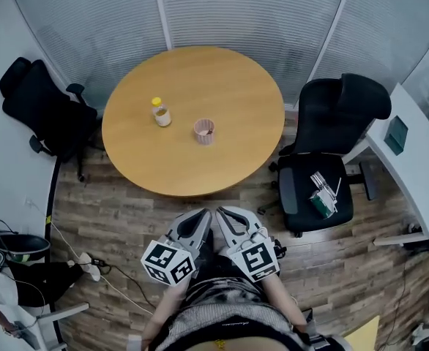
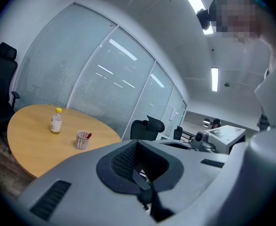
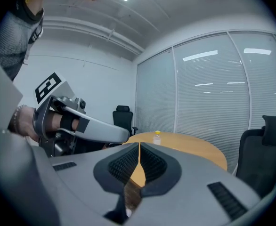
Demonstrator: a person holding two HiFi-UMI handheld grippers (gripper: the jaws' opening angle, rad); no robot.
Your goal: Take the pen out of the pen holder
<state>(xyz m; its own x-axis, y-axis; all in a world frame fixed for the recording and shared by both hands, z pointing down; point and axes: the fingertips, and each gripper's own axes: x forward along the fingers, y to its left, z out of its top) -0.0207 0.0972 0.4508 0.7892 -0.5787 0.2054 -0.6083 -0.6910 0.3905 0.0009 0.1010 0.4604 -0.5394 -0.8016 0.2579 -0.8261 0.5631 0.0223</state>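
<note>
1. The left gripper (image 1: 202, 216) and right gripper (image 1: 227, 214) are side by side, well short of the round worktop (image 1: 229, 86). The fingers of both are closed together and hold nothing.
2. The pen (image 2: 88, 136) stands in the pink pen holder (image 1: 204, 131) on the worktop, near a yellow-capped bottle (image 1: 161, 112).

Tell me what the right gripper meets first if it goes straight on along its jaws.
Most likely the near edge of the round table: the right gripper, jaws together, points at it. Its height against the tabletop is hard to judge.

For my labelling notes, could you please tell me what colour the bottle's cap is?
The cap is yellow, clearest in the head view.
</note>
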